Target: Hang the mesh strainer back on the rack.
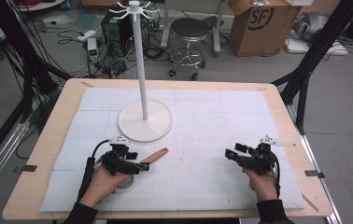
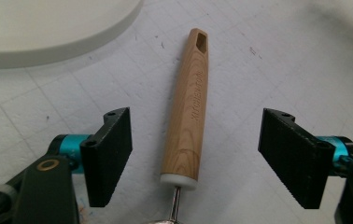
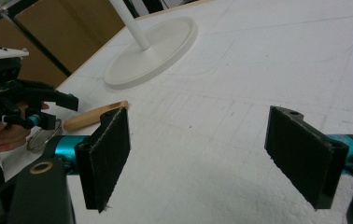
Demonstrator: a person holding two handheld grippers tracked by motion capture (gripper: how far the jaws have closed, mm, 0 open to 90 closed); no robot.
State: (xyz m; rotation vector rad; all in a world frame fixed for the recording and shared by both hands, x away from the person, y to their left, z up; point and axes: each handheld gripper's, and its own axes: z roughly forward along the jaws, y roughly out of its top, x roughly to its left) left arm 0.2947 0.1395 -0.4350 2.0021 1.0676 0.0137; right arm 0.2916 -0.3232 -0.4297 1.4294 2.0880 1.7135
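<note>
- Table [image 1: 48, 121]: a wooden top with a white mat [image 1: 221, 121] over most of it; both claws work near its near edge.
- Stand [image 1: 145, 120]: a white round base with a tall pole and hooks at the top. It sits beyond the left claw, well apart from the right claw. In the left gripper view its base [image 2: 48, 32] lies ahead of the jaws and off to the left.
- Left claw [image 1: 141, 167]: held in the person's left hand [image 1: 103, 183], low over the mat and pointing toward the stand side. Its jaws stand partly open, one on each side of the handle, and neither pad touches the wood. It has hold of nothing.
- Right claw [image 1: 230, 154]: held in the right hand [image 1: 261, 183], pointing toward the left claw across bare mat. In the right gripper view its jaws stand wide apart with nothing but mat between them.
- Handle [image 2: 187, 112]: pale wood with a slot at its far end and a white collar at its near end. It lies flat on the mat, midway between the left claw's jaws and running straight ahead of them. In the high view its tip [image 1: 158, 155] sticks out past the claw.
- Metal stem [image 2: 176, 201]: thin, coming out of the collar toward the claw; its end is hidden at the picture's edge. In the right gripper view a wire ring [image 3: 44, 136] shows under the left claw.
</note>
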